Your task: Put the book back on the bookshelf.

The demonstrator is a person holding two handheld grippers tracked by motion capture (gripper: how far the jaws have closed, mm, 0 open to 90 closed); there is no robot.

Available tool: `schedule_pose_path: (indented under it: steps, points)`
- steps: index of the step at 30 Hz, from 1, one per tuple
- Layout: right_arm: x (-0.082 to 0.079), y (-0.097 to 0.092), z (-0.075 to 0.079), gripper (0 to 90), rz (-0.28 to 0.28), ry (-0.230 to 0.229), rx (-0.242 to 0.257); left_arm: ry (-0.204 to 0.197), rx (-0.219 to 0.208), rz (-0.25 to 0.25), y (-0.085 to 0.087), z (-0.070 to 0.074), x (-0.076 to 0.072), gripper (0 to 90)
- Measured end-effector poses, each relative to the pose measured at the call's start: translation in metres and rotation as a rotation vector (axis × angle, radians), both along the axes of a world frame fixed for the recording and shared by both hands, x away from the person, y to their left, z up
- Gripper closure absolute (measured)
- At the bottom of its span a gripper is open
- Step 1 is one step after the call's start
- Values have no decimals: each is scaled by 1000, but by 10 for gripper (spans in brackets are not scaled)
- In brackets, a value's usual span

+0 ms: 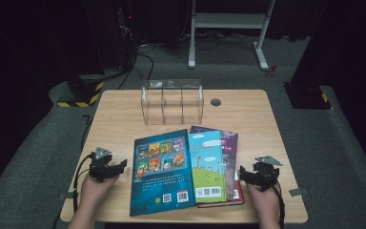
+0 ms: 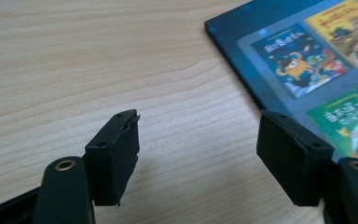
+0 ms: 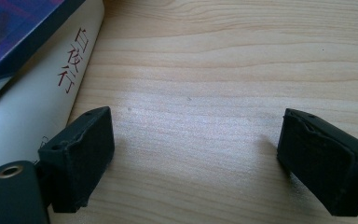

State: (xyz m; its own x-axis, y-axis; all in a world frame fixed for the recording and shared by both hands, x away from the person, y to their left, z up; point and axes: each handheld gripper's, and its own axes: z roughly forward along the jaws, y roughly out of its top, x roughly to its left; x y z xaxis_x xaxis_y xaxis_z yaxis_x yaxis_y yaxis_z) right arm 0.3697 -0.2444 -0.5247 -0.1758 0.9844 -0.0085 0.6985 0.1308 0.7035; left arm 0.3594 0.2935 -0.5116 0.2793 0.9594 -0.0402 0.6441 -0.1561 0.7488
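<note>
Broadly, the room is dark: grey carpet, black equipment and cables in the upper left of the high view, a white frame stand at upper centre. Below it, filling the middle of the frame, sits the light wooden table, its grain clean and pale, with a small round grommet near the far edge.

Next down in size, the books lie fanned across the lower centre: a dark blue picture book on the left, a light blue and green book overlapping it, a purple book beneath, and a pale-spined book at the bottom of the pile. Behind them, at centre, stands a clear acrylic divider rack, empty and upright.

Smallest are the tongs. The left gripper sits at lower left, just beside the blue book's edge, jaws standing apart with only bare table between them. The right gripper sits at lower right, jaws wide and empty, one pad close against the pale spine.

As I judge it, the risk is the stack: a pinch on one cover could drag the overlapping books along or push them off the near edge, and a thin cover lying flat gives the pads little to catch.
</note>
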Motion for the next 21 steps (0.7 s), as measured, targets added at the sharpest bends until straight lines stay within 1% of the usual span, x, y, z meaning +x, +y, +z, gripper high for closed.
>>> schedule_pose_path:
  steps: [3,6,7,8,11,13,15,16,18,20,21]
  points:
    - [0,0,0,105,0,0,0,-21,-1,-20,-4,4,-3,315]
    - [0,0,0,105,3,-1,-2,-30,-28,-33,-9,7,-5,322]
    - [0,0,0,105,2,-1,-1,-33,-24,-38,-10,7,-5,333]
    - [0,0,0,105,3,-1,-2,-35,-34,-39,-11,7,-6,334]
    - [0,0,0,105,2,0,-2,-34,-7,-59,-17,6,-7,341]
    - [1,0,0,105,3,2,-1,-39,-7,-70,-20,4,-8,343]
    - [1,0,0,105,3,2,-2,-52,5,-82,-24,3,-10,349]
    - [1,0,0,105,3,0,-2,-50,7,-85,-25,2,-9,349]
    - [1,0,0,105,3,0,-2,-34,-14,-87,-26,1,-8,347]
    - [1,0,0,105,3,0,-2,-13,-73,-83,-25,1,-7,348]
    - [1,0,0,105,3,0,-2,-13,-73,-83,-25,1,-7,349]
